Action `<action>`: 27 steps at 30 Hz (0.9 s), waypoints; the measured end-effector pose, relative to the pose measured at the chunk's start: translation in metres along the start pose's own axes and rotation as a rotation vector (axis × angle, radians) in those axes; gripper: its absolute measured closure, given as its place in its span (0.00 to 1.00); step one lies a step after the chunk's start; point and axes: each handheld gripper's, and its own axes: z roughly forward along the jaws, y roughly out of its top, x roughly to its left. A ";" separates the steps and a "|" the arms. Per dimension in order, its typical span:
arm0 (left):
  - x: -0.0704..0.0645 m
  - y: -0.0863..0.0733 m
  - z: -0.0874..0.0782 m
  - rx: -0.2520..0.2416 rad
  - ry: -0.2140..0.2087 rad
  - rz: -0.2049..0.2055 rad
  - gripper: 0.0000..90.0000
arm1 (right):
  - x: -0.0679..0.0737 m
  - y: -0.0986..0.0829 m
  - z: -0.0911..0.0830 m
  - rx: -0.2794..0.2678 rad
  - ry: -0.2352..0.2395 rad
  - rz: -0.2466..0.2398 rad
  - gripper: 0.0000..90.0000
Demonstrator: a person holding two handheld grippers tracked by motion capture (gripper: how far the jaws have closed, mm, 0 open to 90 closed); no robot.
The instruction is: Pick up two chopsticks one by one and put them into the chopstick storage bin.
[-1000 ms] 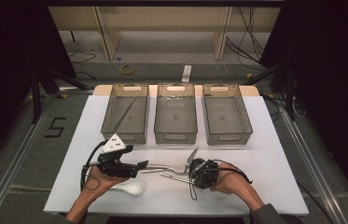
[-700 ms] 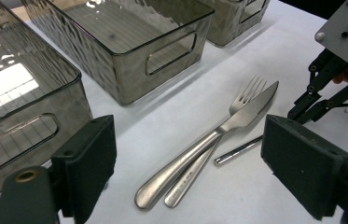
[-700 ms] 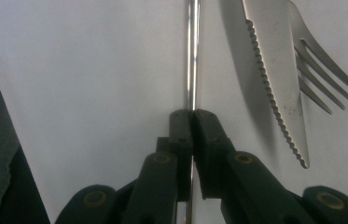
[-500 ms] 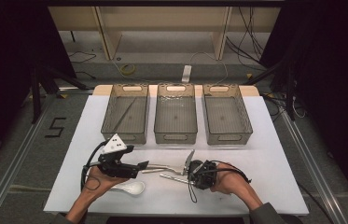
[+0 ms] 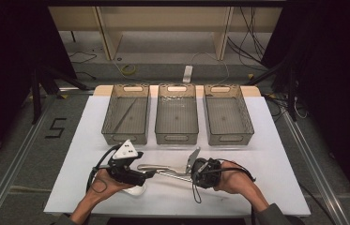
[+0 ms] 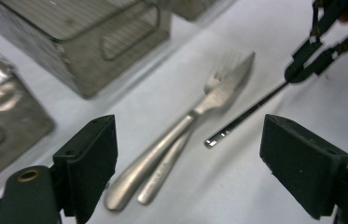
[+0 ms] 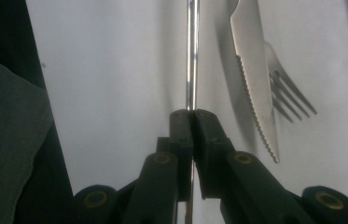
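Observation:
A steel fork and a knife lie side by side on the white table, between the two grippers. My right gripper is shut on a thin metal rod that runs straight out from its jaws beside the knife's serrated edge. In the high view the right gripper points left at the cutlery. My left gripper is open, with the handles of the fork and knife between its jaws. From above, the left gripper points right.
Three grey mesh baskets stand in a row at the back: left, middle, right. The left one holds a thin rod. A white rounded object lies by the left hand. The table's front edge is close.

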 end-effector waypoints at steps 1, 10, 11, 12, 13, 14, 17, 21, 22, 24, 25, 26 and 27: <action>-0.002 0.000 0.003 0.018 -0.001 0.020 0.21 | 0.001 0.001 -0.001 -0.002 0.000 -0.012 0.97; -0.023 0.001 0.021 0.120 -0.076 0.141 0.26 | 0.011 0.009 -0.011 -0.022 -0.014 -0.047 0.97; -0.024 0.001 0.022 0.125 -0.084 0.148 0.27 | 0.012 0.009 -0.011 -0.026 -0.013 -0.050 0.97; -0.025 0.001 0.022 0.131 -0.089 0.157 0.28 | 0.013 0.010 -0.012 -0.028 -0.013 -0.055 0.97; -0.027 0.001 0.023 0.135 -0.090 0.164 0.29 | 0.013 0.011 -0.013 -0.025 -0.011 -0.065 0.97; -0.028 0.001 0.024 0.140 -0.093 0.171 0.30 | 0.014 0.012 -0.013 -0.026 -0.010 -0.073 0.97; -0.032 0.000 0.027 0.159 -0.104 0.200 0.33 | 0.016 0.013 -0.014 -0.025 -0.008 -0.086 0.97; -0.036 0.001 0.029 0.168 -0.121 0.226 0.39 | 0.019 0.014 -0.014 -0.025 -0.002 -0.089 0.97; -0.038 0.001 0.029 0.166 -0.123 0.233 0.40 | 0.020 0.015 -0.014 -0.020 -0.002 -0.098 0.97; -0.040 0.001 0.030 0.165 -0.131 0.247 0.43 | 0.021 0.016 -0.013 -0.018 0.000 -0.106 0.97; -0.041 0.002 0.030 0.165 -0.135 0.248 0.44 | 0.022 0.017 -0.013 -0.019 0.006 -0.106 0.97; -0.041 0.002 0.030 0.164 -0.135 0.258 0.45 | 0.023 0.017 -0.012 -0.019 0.005 -0.115 0.97; -0.042 0.002 0.030 0.166 -0.142 0.261 0.47 | 0.023 0.018 -0.012 -0.020 0.007 -0.115 0.97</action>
